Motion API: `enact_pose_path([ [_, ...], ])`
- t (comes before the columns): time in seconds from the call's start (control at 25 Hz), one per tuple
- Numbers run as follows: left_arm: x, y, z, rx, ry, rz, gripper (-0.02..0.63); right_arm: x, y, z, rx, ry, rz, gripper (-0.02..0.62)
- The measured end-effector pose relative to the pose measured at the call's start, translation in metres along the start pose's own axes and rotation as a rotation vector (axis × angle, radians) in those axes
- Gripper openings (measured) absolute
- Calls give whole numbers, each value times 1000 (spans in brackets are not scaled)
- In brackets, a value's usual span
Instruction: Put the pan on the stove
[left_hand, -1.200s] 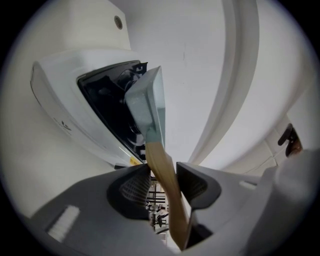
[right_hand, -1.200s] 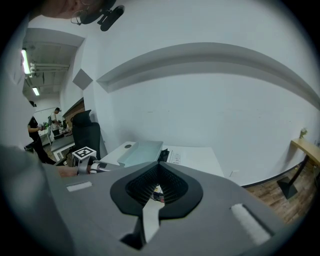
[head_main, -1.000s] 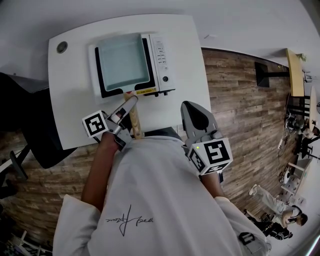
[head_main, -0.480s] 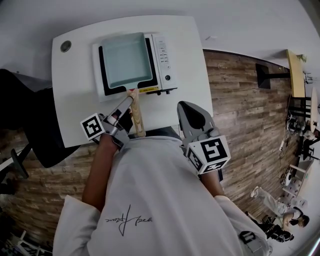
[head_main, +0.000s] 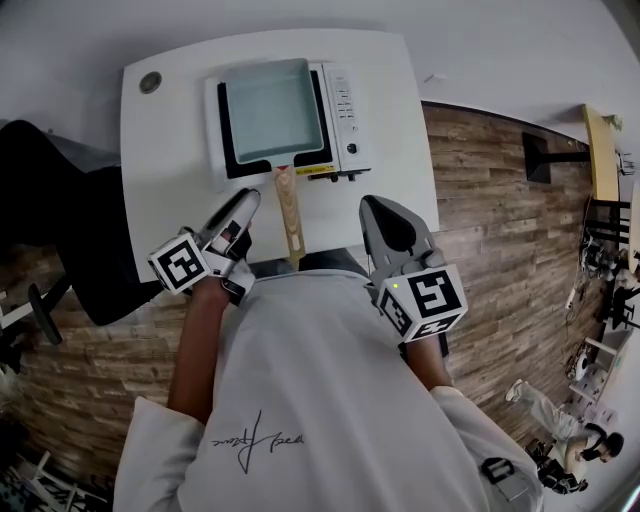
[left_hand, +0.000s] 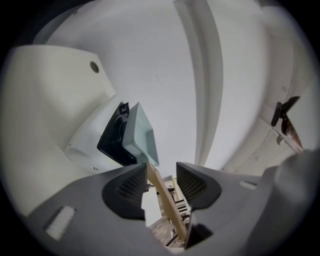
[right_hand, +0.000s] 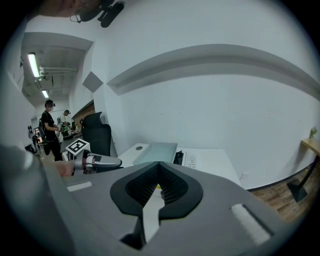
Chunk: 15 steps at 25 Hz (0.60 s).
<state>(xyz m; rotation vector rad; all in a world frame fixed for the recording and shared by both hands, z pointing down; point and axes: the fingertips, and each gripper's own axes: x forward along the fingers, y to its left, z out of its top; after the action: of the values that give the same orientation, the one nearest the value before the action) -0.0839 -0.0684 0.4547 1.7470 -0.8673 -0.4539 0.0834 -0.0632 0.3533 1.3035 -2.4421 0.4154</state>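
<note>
White shirt (head_main: 300, 380) fills the near part of the head view, both tools held out in front of it over the near edge of the bench (head_main: 170, 190)

Right tool (right_hand: 158, 170): jaws pressed together at the tips, nothing between them. It hangs over the bench's near right corner, well clear of the stove, and points toward the wall

Left tool (left_hand: 161, 181): jaws spread to a moderate gap, clamping nothing. In its own view the pan's wooden handle (head_main: 288, 205) runs through that gap, close against one jaw, contact not clear. The head view puts the tool just left of the handle, angled toward it

Pan (head_main: 268, 108): square, pale teal, flat on the black top of the stove (head_main: 345, 100). The handle sticks out toward the person, past the stove's front edge and over the bench

Stove: white single-burner unit near the bench's far edge, control strip along its right side

Round cable port (head_main: 150, 82) in the bench's far left corner. Black chair (head_main: 50, 200) left of the bench, wood-plank floor (head_main: 480, 200) to the right, plain white wall beyond
</note>
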Motion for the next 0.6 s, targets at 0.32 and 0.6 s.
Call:
enact_pose_path([
  [0.32, -34, -21, 28, 159, -61, 91, 182, 3, 22, 4, 20, -30, 31, -3],
  [0.6, -62, -29, 41, 342, -81, 145, 127, 5, 37, 9, 36, -41, 60, -3],
])
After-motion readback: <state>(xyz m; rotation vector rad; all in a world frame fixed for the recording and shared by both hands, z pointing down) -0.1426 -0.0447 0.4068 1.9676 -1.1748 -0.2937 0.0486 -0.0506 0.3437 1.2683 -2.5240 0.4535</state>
